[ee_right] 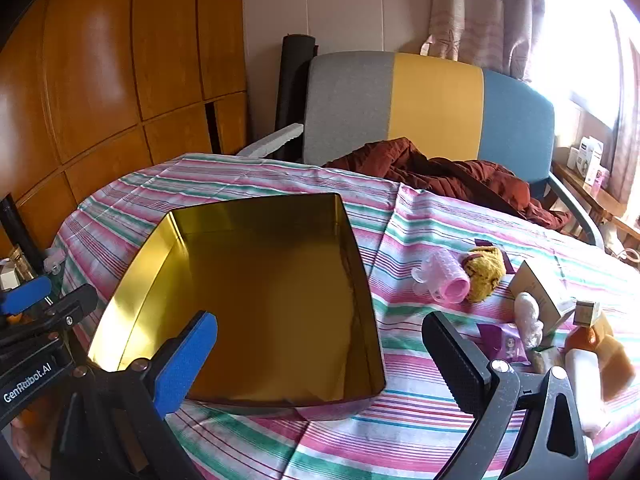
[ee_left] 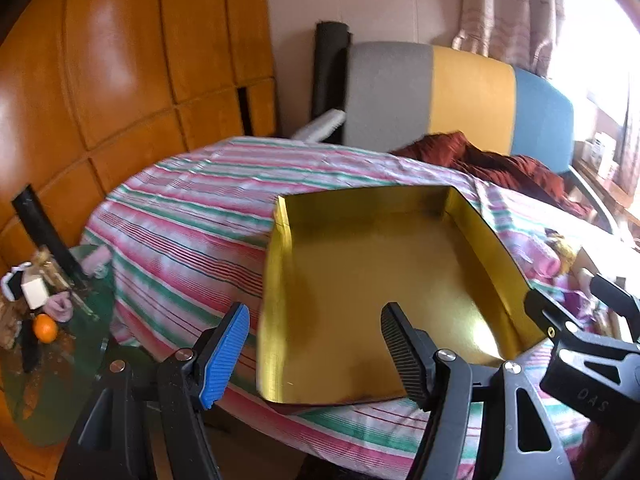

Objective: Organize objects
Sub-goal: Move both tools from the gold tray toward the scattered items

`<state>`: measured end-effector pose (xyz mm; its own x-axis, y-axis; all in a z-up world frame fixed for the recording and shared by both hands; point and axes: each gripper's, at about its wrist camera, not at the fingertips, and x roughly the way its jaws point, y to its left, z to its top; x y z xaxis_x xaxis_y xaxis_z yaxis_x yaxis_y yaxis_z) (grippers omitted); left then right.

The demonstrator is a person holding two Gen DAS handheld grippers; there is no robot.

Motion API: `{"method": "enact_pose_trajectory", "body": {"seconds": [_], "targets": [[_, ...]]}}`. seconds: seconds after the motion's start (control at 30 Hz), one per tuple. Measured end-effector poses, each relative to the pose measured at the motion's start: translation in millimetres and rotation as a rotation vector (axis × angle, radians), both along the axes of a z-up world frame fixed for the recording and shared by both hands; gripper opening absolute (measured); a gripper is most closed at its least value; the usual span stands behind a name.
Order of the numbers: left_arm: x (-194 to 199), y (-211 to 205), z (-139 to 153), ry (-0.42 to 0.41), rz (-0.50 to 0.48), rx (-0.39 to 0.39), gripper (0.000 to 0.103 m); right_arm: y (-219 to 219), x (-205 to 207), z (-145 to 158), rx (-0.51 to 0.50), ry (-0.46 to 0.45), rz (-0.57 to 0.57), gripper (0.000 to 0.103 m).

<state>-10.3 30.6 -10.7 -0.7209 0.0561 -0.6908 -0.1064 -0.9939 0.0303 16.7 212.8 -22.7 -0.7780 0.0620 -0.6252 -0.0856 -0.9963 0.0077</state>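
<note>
A table covered with a pink, green and white striped cloth [ee_right: 280,184] fills the middle of the room. Behind it stands a chair [ee_right: 432,112] with a grey, yellow and blue back, a rust-red garment [ee_right: 452,180] heaped over its seat and spilling onto the cloth. Glossy orange wooden cabinet doors [ee_right: 100,80] line the left wall, and a patterned curtain [ee_right: 480,12] hangs beside a glaring window at the right.

An open gold box [ee_right: 260,296], shiny inside and with nothing in it, sits on the cloth towards the near edge.

Only the right wrist view shows the loose objects to the right of the box: a pink hair roller [ee_right: 444,284] lying just beside a mustard-yellow fabric piece [ee_right: 484,268], then a beige carton [ee_right: 540,292], a white wrapped bundle [ee_right: 528,316], a purple packet [ee_right: 504,340], an amber bottle [ee_right: 580,336] and a white bottle [ee_right: 584,376], all crowded near the right edge. Only the left wrist view shows a low glass side table [ee_left: 60,380] at the left, cluttered and carrying an orange fruit [ee_left: 45,328].

The left gripper [ee_left: 316,354] hovers over the box's near left corner, jaws parted and the wall not pinched. The right gripper [ee_right: 320,364] hangs over the box's near right side with jaws spread wide, holding nothing
</note>
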Motion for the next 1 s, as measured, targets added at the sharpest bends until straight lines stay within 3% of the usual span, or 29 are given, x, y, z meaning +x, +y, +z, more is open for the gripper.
{"method": "enact_pose_trajectory", "body": {"seconds": [0.2,0.27,0.73,1.0], "targets": [[-0.9,4.6,-10.4,-0.094,-0.141,0.123,0.070,12.3,1.5,-3.9,-0.004,-0.018,-0.028,0.103],[-3.5,14.3,-15.6,-0.137,-0.164,0.132,0.070,17.9,2.4,-4.2,-0.005,-0.019,-0.038,0.103],[3.5,64.4,-17.2,-0.188,-0.398,0.147,0.073,73.7,25.5,-2.8,0.009,-0.050,-0.198,0.103],[9.2,130.1,-18.0,-0.227,-0.599,0.088,0.077,135.6,53.8,18.6,0.052,-0.028,-0.347,0.103]]}}
